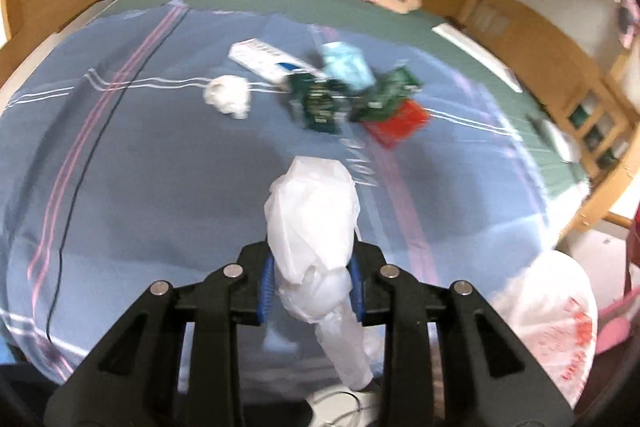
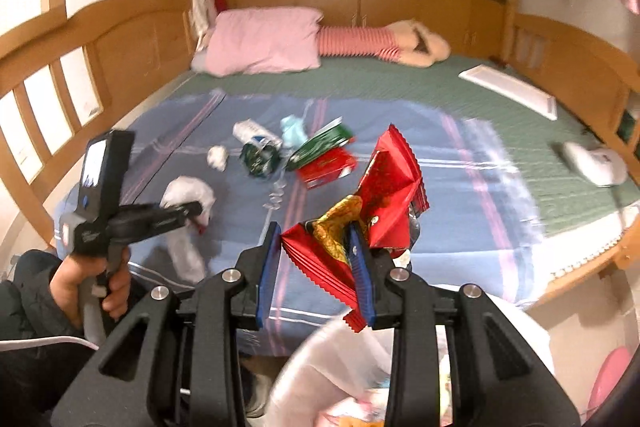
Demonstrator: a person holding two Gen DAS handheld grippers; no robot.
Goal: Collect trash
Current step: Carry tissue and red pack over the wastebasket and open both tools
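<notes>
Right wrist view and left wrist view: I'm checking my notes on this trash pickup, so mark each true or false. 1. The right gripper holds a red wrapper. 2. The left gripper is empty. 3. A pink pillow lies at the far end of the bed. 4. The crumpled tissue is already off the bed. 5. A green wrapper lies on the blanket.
1. True: the right gripper is shut on the red wrapper.
2. False: the left gripper grips a white plastic bag.
3. True: the pink pillow.
4. False: the crumpled tissue lies on the blanket.
5. True: the green wrapper.
</notes>
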